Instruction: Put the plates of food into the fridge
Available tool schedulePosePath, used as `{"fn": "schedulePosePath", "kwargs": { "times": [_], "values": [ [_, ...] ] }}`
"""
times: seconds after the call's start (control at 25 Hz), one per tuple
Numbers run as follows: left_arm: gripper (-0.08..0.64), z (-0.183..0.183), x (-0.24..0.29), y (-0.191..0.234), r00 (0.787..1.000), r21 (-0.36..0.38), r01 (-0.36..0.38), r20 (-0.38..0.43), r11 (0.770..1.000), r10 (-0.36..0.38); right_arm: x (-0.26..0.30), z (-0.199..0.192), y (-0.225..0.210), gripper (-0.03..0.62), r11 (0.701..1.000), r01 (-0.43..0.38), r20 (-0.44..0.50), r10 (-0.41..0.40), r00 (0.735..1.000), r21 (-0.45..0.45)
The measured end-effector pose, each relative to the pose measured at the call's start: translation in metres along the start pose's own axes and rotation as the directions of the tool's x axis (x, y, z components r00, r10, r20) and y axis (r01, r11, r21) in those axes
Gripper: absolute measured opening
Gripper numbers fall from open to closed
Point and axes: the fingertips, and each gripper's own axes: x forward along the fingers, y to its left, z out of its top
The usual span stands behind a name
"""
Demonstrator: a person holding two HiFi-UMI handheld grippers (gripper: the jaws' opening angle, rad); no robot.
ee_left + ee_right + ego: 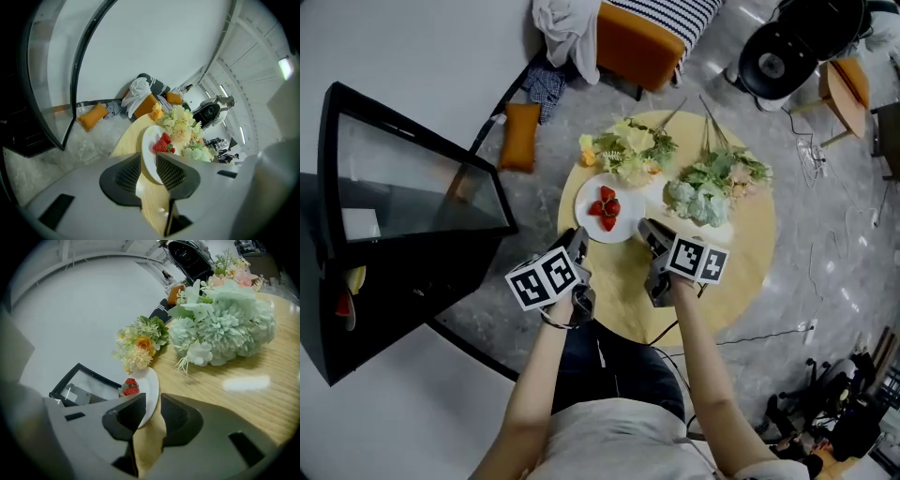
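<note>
A white plate (592, 192) with strawberries (607, 208) is at the near left of the round wooden table (741, 253); I cannot tell whether it rests on the wood. My left gripper (578, 239) is at its near-left rim and my right gripper (647, 228) at its near-right rim. In the left gripper view the plate's (150, 140) rim fills the narrow gap of the left gripper (149, 161). The right gripper (152, 401) is likewise closed on the plate's (149, 385) edge. The black fridge (356, 309) stands at the left with its glass door (412, 178) swung open.
Two bunches of artificial flowers (628, 150) (712, 187) lie on the table just beyond the plate. On the floor are an orange cushion (520, 136), an orange chair with clothes (637, 47) and a black round appliance (787, 52). Cables run at the right.
</note>
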Motion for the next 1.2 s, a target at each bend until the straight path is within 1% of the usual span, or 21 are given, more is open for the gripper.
{"fn": "schedulePosePath", "kwargs": {
  "times": [0.12, 0.28, 0.44, 0.56, 0.68, 0.88, 0.92, 0.96, 1.0, 1.12, 1.2],
  "values": [
    [0.086, 0.001, 0.009, 0.002, 1.0, -0.037, 0.003, -0.021, 0.999, -0.004, 0.006, 0.002, -0.005, 0.086, 1.0, 0.001, -0.024, 0.0, 1.0, 0.031],
    [0.086, -0.001, 0.017, 0.007, 0.998, -0.047, -0.02, -0.056, 0.999, 0.018, 0.011, 0.007, -0.008, 0.086, 0.996, -0.012, -0.023, 0.014, 1.0, 0.089],
    [0.086, -0.001, 0.02, 0.007, 0.998, -0.089, -0.003, -0.067, 0.996, -0.003, 0.014, 0.009, -0.005, 0.086, 0.989, -0.04, -0.028, 0.044, 0.999, 0.142],
    [0.086, 0.0, 0.025, 0.004, 0.997, -0.102, 0.01, -0.074, 0.995, -0.017, 0.017, 0.008, -0.003, 0.086, 0.984, -0.064, -0.038, 0.071, 0.997, 0.169],
    [0.084, 0.0, 0.028, 0.003, 0.997, -0.121, 0.019, -0.067, 0.992, -0.027, 0.018, 0.007, -0.001, 0.086, 0.972, -0.086, -0.036, 0.096, 0.995, 0.218],
    [0.084, -0.002, 0.031, -0.001, 0.994, -0.206, 0.067, -0.068, 0.976, -0.083, 0.018, 0.005, 0.0, 0.083, 0.954, -0.115, -0.036, 0.13, 0.991, 0.277],
    [0.083, -0.003, 0.031, -0.001, 0.994, -0.206, 0.066, -0.067, 0.976, -0.081, 0.019, 0.005, -0.001, 0.083, 0.948, -0.116, -0.036, 0.132, 0.991, 0.295],
    [0.08, -0.003, 0.032, -0.001, 0.995, -0.196, 0.059, -0.066, 0.979, -0.073, 0.018, 0.004, -0.002, 0.069, 0.943, -0.115, -0.035, 0.132, 0.991, 0.314],
    [0.065, -0.004, 0.032, 0.0, 0.996, -0.186, 0.05, -0.064, 0.981, -0.063, 0.018, 0.003, -0.004, 0.041, 0.937, -0.113, -0.035, 0.132, 0.991, 0.329],
    [0.049, -0.004, 0.031, 0.001, 0.997, -0.198, 0.056, -0.048, 0.978, -0.067, 0.017, 0.002, -0.004, 0.038, 0.925, -0.133, -0.015, 0.148, 0.989, 0.355],
    [0.048, -0.004, 0.029, 0.0, 0.997, -0.205, 0.065, -0.037, 0.977, -0.075, 0.014, 0.003, -0.002, 0.034, 0.924, -0.146, 0.014, 0.152, 0.988, 0.354]
  ]
}}
